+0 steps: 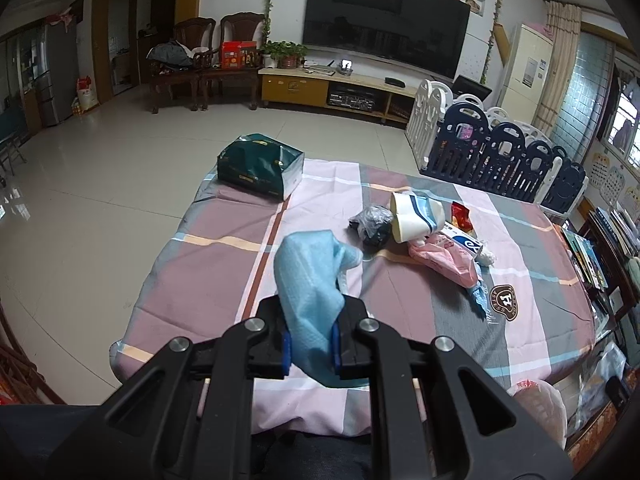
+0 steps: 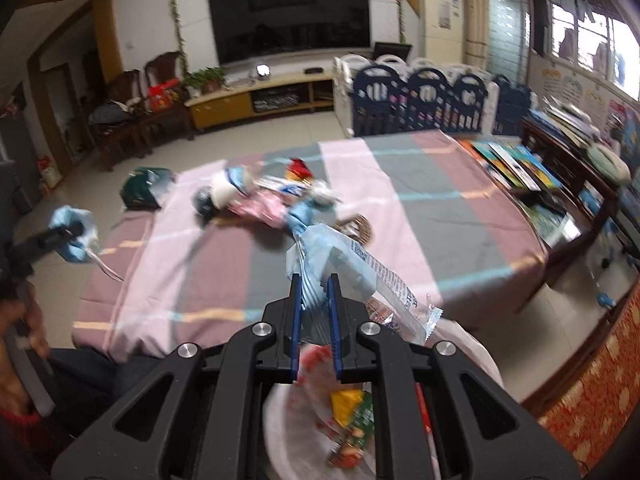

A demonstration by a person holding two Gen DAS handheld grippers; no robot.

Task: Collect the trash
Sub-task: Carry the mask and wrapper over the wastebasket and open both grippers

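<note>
My left gripper (image 1: 311, 312) is shut on a crumpled light blue face mask (image 1: 312, 276) and holds it above the near part of the striped tablecloth (image 1: 224, 256). It also shows at the left of the right wrist view (image 2: 72, 236). My right gripper (image 2: 315, 286) is shut on a blue-and-clear plastic wrapper (image 2: 352, 268), held above a white trash bag (image 2: 304, 412) with wrappers inside. A pile of trash lies on the table: a white paper cup (image 1: 416, 216), a black plastic wad (image 1: 372, 222), a pink packet (image 1: 448, 260) and a red snack bag (image 1: 461, 216).
A dark green gift bag (image 1: 258, 164) sits at the table's far left corner. A blue-and-white playpen fence (image 1: 500, 148) stands behind the table. Books (image 2: 516, 164) lie on a dark side table at the right. The TV cabinet (image 1: 332, 88) and wooden chairs (image 1: 204, 60) are far back.
</note>
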